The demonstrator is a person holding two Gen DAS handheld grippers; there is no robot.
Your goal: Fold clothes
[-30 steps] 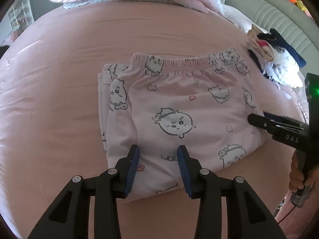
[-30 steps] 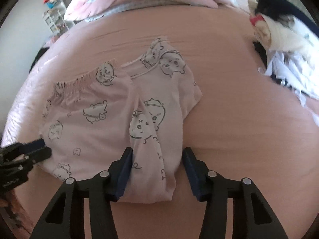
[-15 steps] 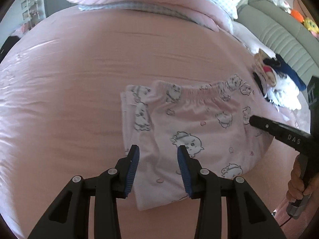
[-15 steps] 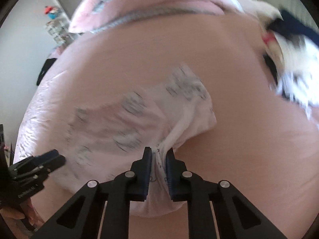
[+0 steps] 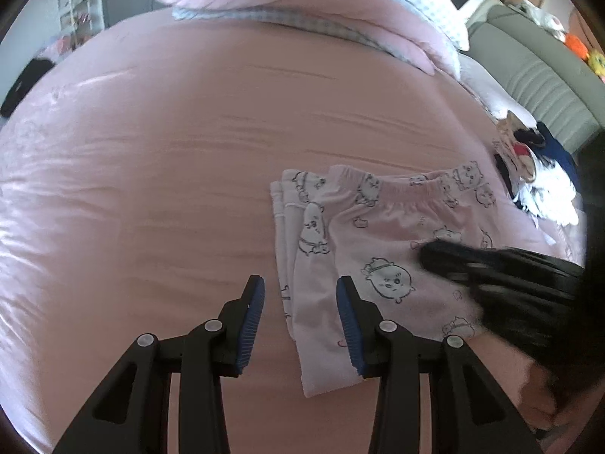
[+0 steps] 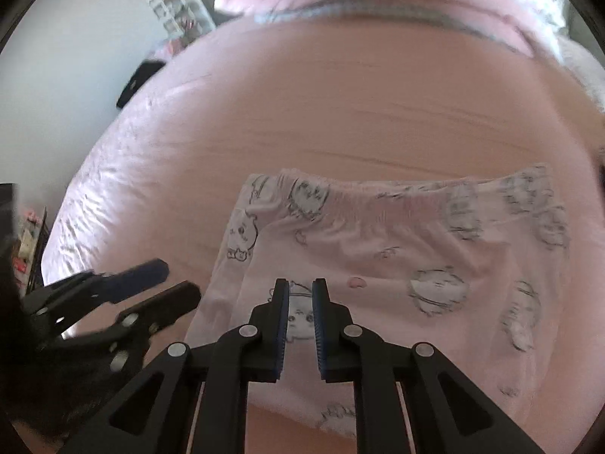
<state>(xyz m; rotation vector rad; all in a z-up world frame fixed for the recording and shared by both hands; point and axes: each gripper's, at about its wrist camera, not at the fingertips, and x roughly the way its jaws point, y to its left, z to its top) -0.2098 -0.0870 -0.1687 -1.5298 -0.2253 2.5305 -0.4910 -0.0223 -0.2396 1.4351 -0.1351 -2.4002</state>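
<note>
One folded pink garment [image 5: 382, 249], waistband along far edge.

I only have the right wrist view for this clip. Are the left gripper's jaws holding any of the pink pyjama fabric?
Observer: No. The left gripper is open, with nothing pinched; the folded pyjamas' near corner lies below the gap.
Operator: What's past my right edge?
Observer: A pile of mixed clothes, white and navy, beside the waistband end.
Operator: Anything beyond that?
Observer: A grey padded headboard along the bed's side.
</note>
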